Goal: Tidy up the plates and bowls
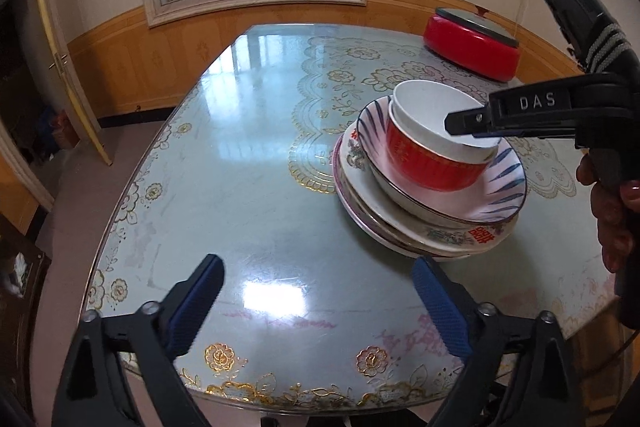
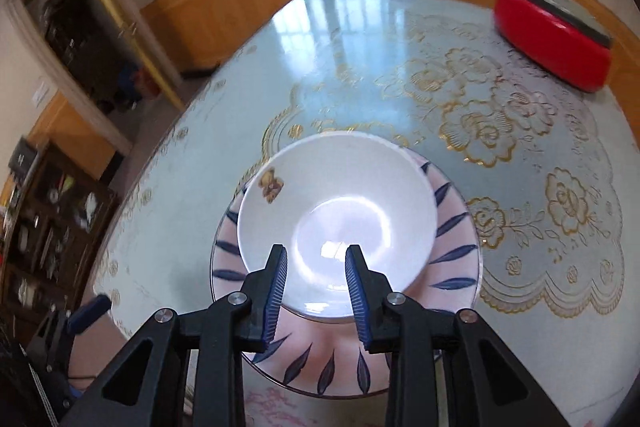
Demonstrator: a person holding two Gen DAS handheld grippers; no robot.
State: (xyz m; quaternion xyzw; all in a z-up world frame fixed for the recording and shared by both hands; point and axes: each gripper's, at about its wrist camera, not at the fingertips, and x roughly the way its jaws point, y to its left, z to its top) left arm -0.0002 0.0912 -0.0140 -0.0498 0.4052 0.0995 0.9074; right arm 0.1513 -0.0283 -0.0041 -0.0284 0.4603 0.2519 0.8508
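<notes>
On the glass-topped table (image 1: 240, 167) stands one stack. A white bowl (image 1: 428, 107) sits in a red bowl (image 1: 424, 163), which rests on a pink dish with blue stripes (image 1: 500, 187) over several flowered plates (image 1: 440, 239). My right gripper (image 1: 456, 125) reaches in from the right above the white bowl. In the right wrist view the right gripper (image 2: 316, 267) hovers over the white bowl (image 2: 340, 195) and the striped dish (image 2: 452, 239). Its jaws stand a little apart with nothing pressed between them. My left gripper (image 1: 320, 287) is wide open and empty, near the front of the table, short of the stack.
A red round container with a dark lid (image 1: 472, 43) sits at the far right corner of the table. A person's hand (image 1: 616, 211) holds the right gripper's handle. A dark cabinet (image 2: 48, 227) and an open doorway lie to the left, beyond the table edge.
</notes>
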